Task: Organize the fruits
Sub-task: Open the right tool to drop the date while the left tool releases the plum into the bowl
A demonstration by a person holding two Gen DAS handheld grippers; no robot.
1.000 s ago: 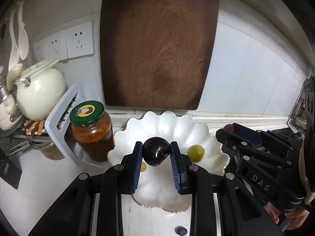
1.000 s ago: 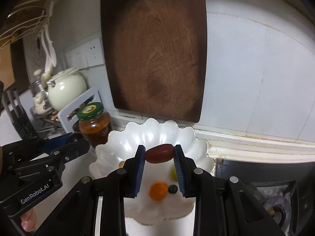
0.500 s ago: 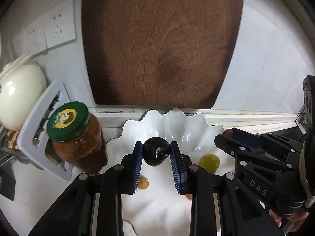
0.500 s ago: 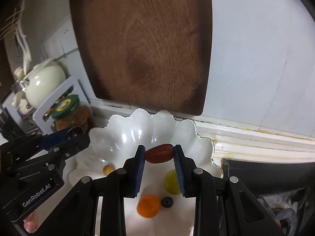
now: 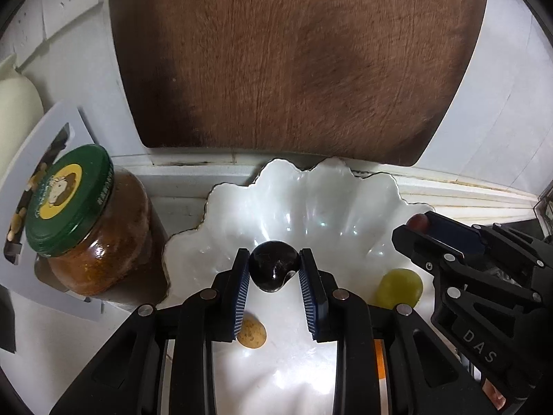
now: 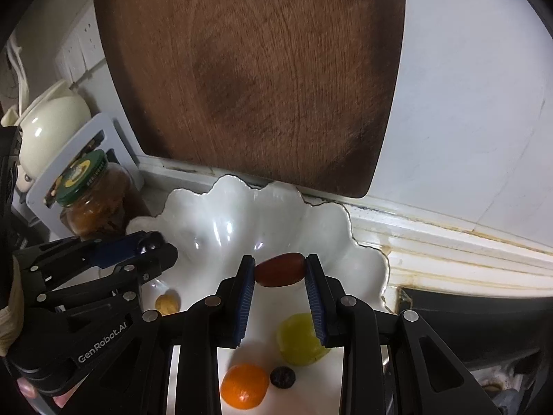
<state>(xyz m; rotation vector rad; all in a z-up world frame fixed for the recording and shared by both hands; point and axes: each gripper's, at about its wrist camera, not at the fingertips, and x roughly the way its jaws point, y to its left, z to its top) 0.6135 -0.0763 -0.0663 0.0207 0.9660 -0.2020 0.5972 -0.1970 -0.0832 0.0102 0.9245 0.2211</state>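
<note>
Left gripper [image 5: 274,269] pinches dark plum [image 5: 274,270] between its pads; right gripper [image 6: 280,271] pinches red date [image 6: 280,269], both above white scalloped dish [image 6: 224,214].

Two grippers, the left gripper [image 5: 274,269] and the right gripper [image 6: 280,271], are each clamped on one fruit: a dark plum [image 5: 274,270] and a red date [image 6: 279,269]. In the one scalloped white dish [image 6: 242,218] lie four more: a green grape [image 6: 300,339], an orange kumquat [image 6: 244,385], a blueberry [image 6: 282,377] and a tan longan [image 6: 167,304]. One jar [image 5: 86,221] and one cutting board [image 5: 293,62] stand on the counter.
</note>
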